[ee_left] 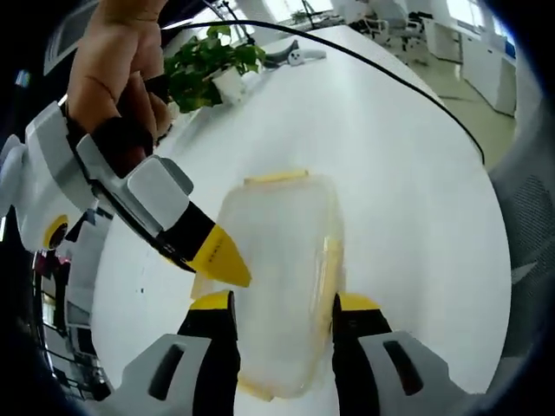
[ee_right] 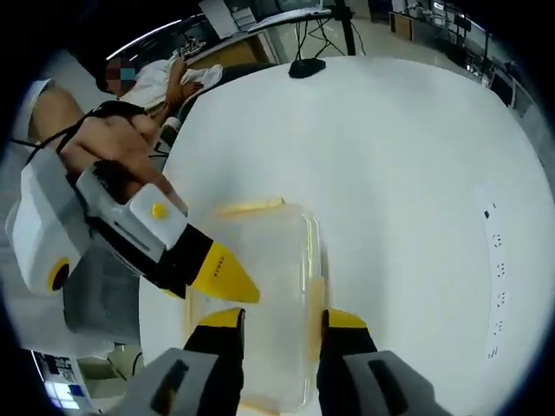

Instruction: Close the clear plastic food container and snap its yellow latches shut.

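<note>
A clear plastic container point(ee_left: 282, 234) with its lid on lies on the white table point(ee_left: 399, 173). It has a yellow latch point(ee_left: 277, 178) at the far end and another point(ee_left: 330, 260) along its right side. My left gripper point(ee_left: 284, 302) is open, with its jaws apart over the container's near end. My right gripper point(ee_left: 221, 258), held by a hand, reaches in from the left with its yellow tip on the container's left edge. In the right gripper view the container point(ee_right: 269, 260) lies under my open right gripper point(ee_right: 284, 317). There my left gripper point(ee_right: 224, 276) touches the container's left edge.
A potted plant point(ee_left: 208, 65) stands at the far left of the table, and a black cable point(ee_left: 390, 78) runs across it. A white power strip point(ee_right: 496, 277) lies at the right and a dark round stand base point(ee_right: 305, 67) sits at the far edge. A person point(ee_right: 165, 82) is beyond the table.
</note>
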`<action>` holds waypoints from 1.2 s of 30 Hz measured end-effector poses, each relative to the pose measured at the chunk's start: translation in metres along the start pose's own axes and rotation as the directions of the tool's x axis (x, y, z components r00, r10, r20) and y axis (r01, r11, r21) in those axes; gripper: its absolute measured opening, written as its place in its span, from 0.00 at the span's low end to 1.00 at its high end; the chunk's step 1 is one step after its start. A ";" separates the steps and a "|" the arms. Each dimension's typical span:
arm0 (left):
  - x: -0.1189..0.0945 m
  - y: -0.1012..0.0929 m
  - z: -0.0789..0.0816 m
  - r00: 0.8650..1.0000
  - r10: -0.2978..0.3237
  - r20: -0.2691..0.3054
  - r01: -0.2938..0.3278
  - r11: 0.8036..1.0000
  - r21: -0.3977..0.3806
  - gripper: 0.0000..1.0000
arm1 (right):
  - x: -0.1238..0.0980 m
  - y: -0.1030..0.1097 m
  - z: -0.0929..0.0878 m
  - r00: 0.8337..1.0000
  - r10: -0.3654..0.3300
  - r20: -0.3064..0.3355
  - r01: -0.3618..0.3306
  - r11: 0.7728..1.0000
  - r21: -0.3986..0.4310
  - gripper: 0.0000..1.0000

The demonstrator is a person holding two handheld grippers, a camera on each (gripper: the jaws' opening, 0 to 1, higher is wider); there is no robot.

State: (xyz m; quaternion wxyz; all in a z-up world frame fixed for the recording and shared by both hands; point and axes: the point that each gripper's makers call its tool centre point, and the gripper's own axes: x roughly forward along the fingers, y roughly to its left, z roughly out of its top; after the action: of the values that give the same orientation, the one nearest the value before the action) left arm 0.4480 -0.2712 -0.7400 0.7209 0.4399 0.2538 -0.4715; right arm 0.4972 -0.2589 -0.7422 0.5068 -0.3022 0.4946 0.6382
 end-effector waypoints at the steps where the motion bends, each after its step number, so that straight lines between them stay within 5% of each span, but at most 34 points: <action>1: 0.000 0.001 0.000 1.000 -0.001 0.000 0.001 1.000 0.000 0.38 | 0.000 -0.002 -0.001 1.000 0.000 0.001 0.000 1.000 0.001 0.30; 15: 0.001 0.002 0.001 1.000 0.000 -0.005 0.000 1.000 -0.004 0.39 | -0.007 -0.003 -0.005 1.000 -0.017 0.020 0.018 1.000 -0.009 0.32; 30: 0.001 0.003 -0.001 1.000 0.010 -0.002 -0.010 0.999 0.037 0.42 | -0.011 -0.001 -0.001 0.992 -0.113 0.049 0.114 0.993 -0.016 0.32; 36: -0.009 0.002 0.002 1.000 -0.027 -0.010 0.027 1.000 -0.012 0.34 | -0.021 -0.002 0.000 0.984 -0.137 0.116 0.133 0.990 0.045 0.30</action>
State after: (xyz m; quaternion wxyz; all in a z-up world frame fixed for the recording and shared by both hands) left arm 0.4459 -0.2690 -0.7311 0.7158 0.4347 0.2660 -0.4775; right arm 0.5057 -0.2659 -0.7241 0.5829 -0.2869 0.4538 0.6099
